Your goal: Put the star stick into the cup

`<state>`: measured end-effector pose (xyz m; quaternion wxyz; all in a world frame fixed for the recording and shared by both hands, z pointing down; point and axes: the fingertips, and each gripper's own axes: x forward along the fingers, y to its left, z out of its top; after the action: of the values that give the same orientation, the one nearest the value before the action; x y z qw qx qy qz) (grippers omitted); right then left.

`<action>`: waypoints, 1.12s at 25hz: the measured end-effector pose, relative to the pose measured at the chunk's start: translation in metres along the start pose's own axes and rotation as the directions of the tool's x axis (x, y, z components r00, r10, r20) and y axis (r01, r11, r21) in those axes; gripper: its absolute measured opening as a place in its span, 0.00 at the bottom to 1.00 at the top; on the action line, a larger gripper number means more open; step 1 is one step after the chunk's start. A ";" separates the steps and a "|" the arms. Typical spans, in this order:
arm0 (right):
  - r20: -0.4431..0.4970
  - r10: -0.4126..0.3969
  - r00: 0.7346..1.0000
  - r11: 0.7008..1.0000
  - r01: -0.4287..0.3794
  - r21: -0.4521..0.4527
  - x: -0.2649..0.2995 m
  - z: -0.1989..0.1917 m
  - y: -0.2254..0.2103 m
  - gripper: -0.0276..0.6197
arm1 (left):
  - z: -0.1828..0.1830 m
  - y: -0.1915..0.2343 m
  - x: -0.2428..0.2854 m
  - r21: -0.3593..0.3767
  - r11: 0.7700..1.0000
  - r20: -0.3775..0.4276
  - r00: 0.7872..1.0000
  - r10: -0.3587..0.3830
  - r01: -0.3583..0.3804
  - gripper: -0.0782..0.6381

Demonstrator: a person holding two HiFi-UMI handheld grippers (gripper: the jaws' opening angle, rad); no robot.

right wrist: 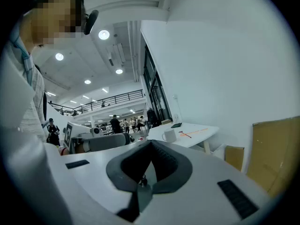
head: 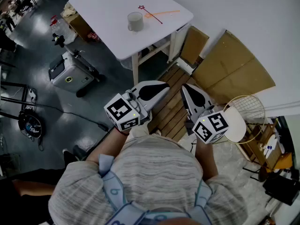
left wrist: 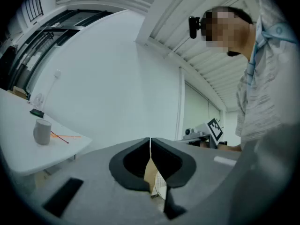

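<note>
star stick — thin dark red rod, small star tip — lies flat on table just beside cup. left gripper, right gripper: fingers pressed together, empty, well away.

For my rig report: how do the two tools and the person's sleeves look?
The left tool and the right tool are white, tapered shells with black pads at the jaws. Each carries a cube with black square markers. No cables show. The sleeves are a light, finely striped knit.
</note>
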<state>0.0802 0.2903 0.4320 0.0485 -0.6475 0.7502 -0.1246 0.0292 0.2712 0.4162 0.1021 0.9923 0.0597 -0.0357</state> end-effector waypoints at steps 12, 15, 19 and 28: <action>-0.008 0.034 0.999 0.999 -0.034 0.005 0.016 0.004 -0.003 0.05 | 0.000 0.013 0.003 0.006 1.000 -0.006 1.000 -0.002 0.002 0.14; 0.026 0.095 0.995 0.995 -0.096 0.030 0.022 0.009 -0.002 0.05 | -0.001 0.021 0.004 0.006 1.000 -0.010 1.000 0.010 -0.010 0.14; 0.044 0.128 0.991 0.991 -0.130 0.040 0.040 0.012 -0.006 0.06 | -0.003 0.041 0.002 -0.003 0.999 -0.014 0.999 0.038 -0.038 0.14; 0.005 0.180 0.984 0.982 -0.180 0.049 0.114 0.020 -0.029 0.06 | 0.007 0.122 0.012 -0.040 0.994 0.003 0.995 0.099 -0.099 0.14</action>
<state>0.0946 0.1718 0.4302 0.0756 -0.5758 0.8023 -0.1382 0.0562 0.1528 0.4325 0.1237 0.9917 0.0110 -0.0320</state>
